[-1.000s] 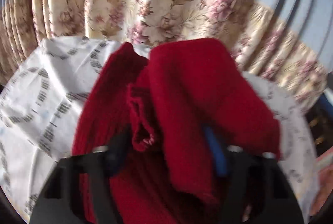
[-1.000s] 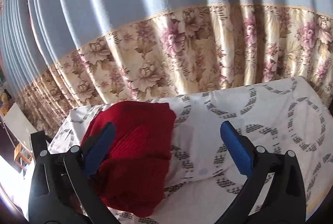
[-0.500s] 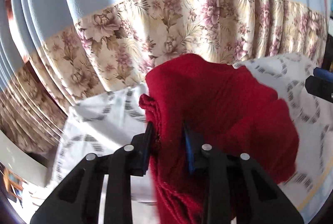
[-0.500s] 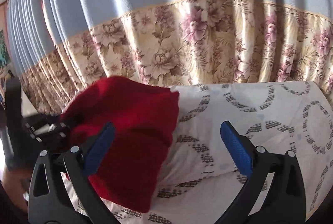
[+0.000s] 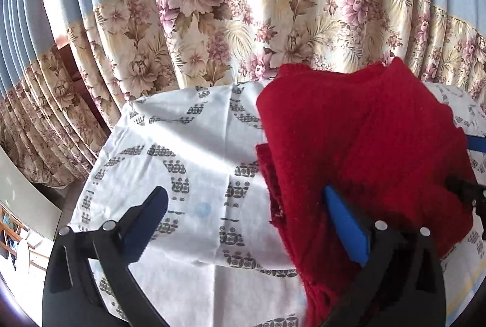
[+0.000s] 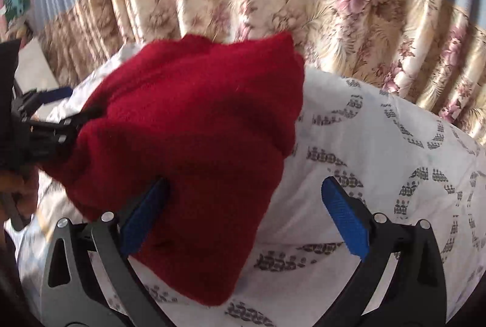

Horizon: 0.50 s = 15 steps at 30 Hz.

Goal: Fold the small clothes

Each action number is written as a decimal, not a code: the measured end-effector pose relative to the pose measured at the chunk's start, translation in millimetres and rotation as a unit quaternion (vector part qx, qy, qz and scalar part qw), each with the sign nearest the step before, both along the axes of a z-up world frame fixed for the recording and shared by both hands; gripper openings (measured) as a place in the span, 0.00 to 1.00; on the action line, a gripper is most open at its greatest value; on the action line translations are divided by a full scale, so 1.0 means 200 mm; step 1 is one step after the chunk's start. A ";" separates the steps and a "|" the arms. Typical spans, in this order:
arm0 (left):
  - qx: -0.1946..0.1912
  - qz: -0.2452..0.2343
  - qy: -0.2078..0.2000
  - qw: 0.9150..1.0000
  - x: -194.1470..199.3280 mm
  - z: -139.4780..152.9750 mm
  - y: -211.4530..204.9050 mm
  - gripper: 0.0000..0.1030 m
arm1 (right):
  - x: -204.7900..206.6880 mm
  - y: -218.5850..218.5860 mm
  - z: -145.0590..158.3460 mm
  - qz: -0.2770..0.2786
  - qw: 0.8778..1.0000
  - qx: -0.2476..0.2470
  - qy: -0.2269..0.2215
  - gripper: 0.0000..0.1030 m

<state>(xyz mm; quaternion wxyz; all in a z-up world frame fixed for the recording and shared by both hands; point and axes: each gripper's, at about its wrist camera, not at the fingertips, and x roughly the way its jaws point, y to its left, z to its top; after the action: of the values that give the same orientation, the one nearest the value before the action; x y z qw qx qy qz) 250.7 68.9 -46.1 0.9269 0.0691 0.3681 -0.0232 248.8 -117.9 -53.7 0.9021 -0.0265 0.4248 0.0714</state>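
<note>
curtain (image 5: 243, 23): blue top, floral band below, hangs behind the table
cloth (image 5: 182, 175): white with grey ring print, covers the table
sweater (image 5: 364, 144): red knit, folded bundle lying on cloth
left gripper (image 5: 243, 220): jaws opening, spread wide, nothing pinched; sweater edge beside right finger
right gripper (image 6: 243, 211): released, spread wide over sweater corner, no pinch

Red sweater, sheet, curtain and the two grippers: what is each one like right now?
Sweater: folded, lying on the sheet, not gripped.
Sheet: spread out, creased.
Curtain: drawn, hanging in pleats.
Left gripper: fingers opening wide, one beside the sweater's edge, nothing pinched.
Right gripper: open, over the sweater's corner, nothing pinched.
</note>
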 end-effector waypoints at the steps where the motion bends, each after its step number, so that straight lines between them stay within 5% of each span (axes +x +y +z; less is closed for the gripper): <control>1: -0.001 0.005 0.001 1.000 0.00 0.00 0.00 0.99 | 0.00 0.01 -0.02 0.013 1.000 -0.011 0.015 0.97; 10: -0.029 -0.011 0.002 1.000 0.00 -0.01 0.06 0.99 | -0.03 0.01 -0.06 0.032 0.999 -0.011 0.026 0.97; 15: -0.065 -0.012 -0.024 0.998 -0.03 0.07 0.09 0.99 | -0.04 -0.08 0.05 0.023 0.998 0.055 0.002 0.97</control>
<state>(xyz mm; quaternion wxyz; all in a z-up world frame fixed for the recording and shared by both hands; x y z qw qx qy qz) 243.9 86.5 -31.1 0.9376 0.0138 0.3427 -0.0569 240.8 -133.4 -43.2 0.8995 0.0139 0.4211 0.1155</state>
